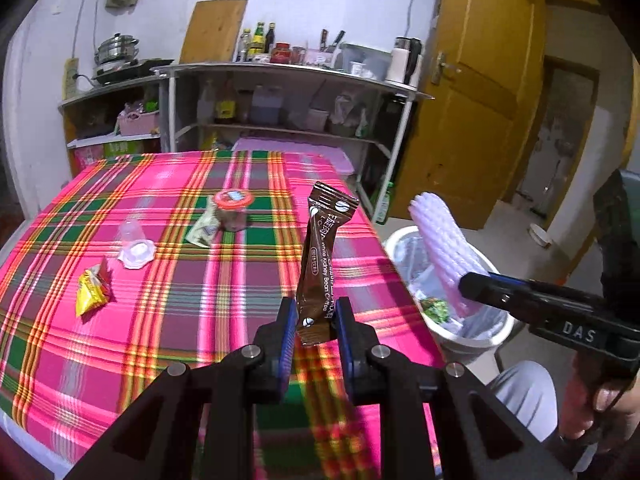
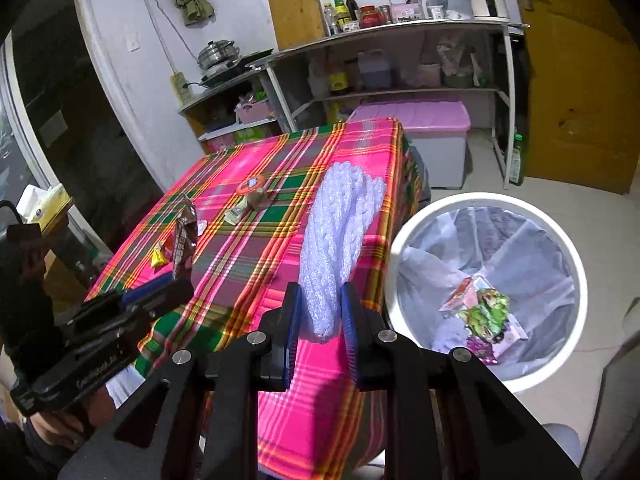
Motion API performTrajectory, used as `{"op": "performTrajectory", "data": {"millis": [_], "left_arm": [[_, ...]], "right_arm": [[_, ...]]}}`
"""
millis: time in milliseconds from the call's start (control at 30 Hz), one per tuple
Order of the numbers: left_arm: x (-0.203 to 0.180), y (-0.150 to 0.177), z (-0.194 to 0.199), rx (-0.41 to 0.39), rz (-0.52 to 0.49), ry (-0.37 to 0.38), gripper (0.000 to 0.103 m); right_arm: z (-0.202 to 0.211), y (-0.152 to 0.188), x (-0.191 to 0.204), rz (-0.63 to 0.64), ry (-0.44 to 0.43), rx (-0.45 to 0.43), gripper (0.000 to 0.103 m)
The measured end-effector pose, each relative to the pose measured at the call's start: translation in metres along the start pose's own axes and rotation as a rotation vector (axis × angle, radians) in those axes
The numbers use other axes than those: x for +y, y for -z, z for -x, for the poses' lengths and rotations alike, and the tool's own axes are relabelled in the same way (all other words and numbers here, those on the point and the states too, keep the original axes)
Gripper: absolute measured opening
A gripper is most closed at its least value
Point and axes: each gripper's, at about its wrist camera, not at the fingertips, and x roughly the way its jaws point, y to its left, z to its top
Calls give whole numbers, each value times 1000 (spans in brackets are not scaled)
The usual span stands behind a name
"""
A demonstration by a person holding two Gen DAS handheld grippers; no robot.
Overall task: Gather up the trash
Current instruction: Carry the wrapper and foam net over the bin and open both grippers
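The left gripper is clamped on the lower end of a brown coffee sachet, held upright above the plaid-clothed bench. The right gripper pinches a white foam net sleeve near the bench edge. Both loads should be carried fully over the white lined trash bin before release, one at a time. A yellow snack wrapper and a red-lidded jar wait farther back.
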Motion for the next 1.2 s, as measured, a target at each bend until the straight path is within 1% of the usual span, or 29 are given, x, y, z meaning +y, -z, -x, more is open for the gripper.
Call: {"op": "performTrajectory", "data": {"millis": [167, 600, 900, 1200], "left_arm": [[-20, 6, 2, 9, -31, 39, 20], [-37, 4, -1, 15, -45, 73, 20], [-59, -6, -25, 43, -80, 104, 20], [-92, -11, -61, 97, -127, 142, 20]], "right_arm": [[12, 4, -7, -10, 14, -13, 21], [27, 11, -28, -53, 52, -27, 21], [28, 17, -58, -109, 86, -21, 21], [23, 24, -98, -188, 127, 1, 21]]}}
